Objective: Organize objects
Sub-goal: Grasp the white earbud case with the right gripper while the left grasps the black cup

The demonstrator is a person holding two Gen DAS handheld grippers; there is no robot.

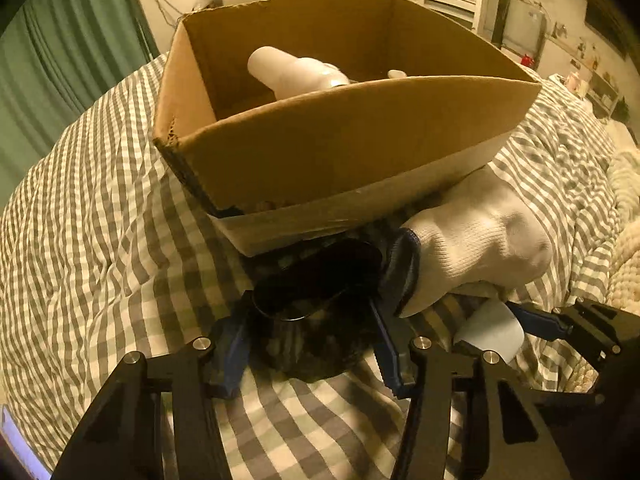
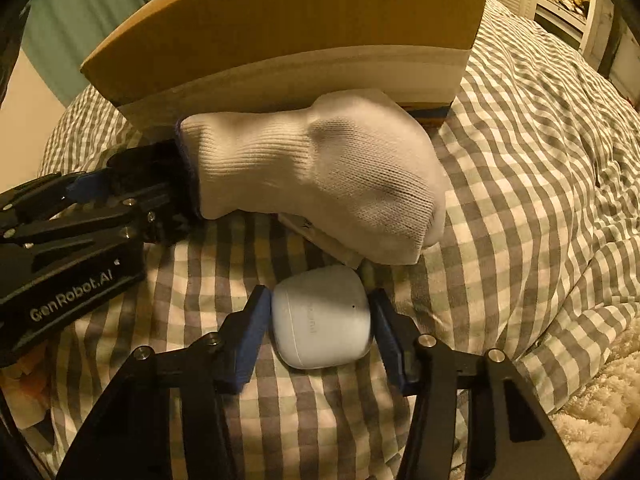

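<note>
An open cardboard box (image 1: 344,148) stands on the checked bedspread (image 1: 100,240), with a white bottle (image 1: 296,74) lying inside it. My left gripper (image 1: 310,344) has its blue fingers on either side of a dark glasses-like object (image 1: 320,276) just in front of the box. A white sock (image 1: 476,236) lies against the box's near wall; it also shows in the right wrist view (image 2: 320,176). My right gripper (image 2: 320,320) is shut on a white earbud case (image 2: 322,316) resting on the bedspread (image 2: 520,160), just below the sock. The box (image 2: 288,28) is behind the sock.
A flat white card or paper (image 2: 320,236) pokes out from under the sock. The left gripper's black body (image 2: 68,248) sits at the left of the right wrist view. A cream knitted blanket (image 1: 624,216) lies at the right. Green curtains (image 1: 68,52) hang on the left.
</note>
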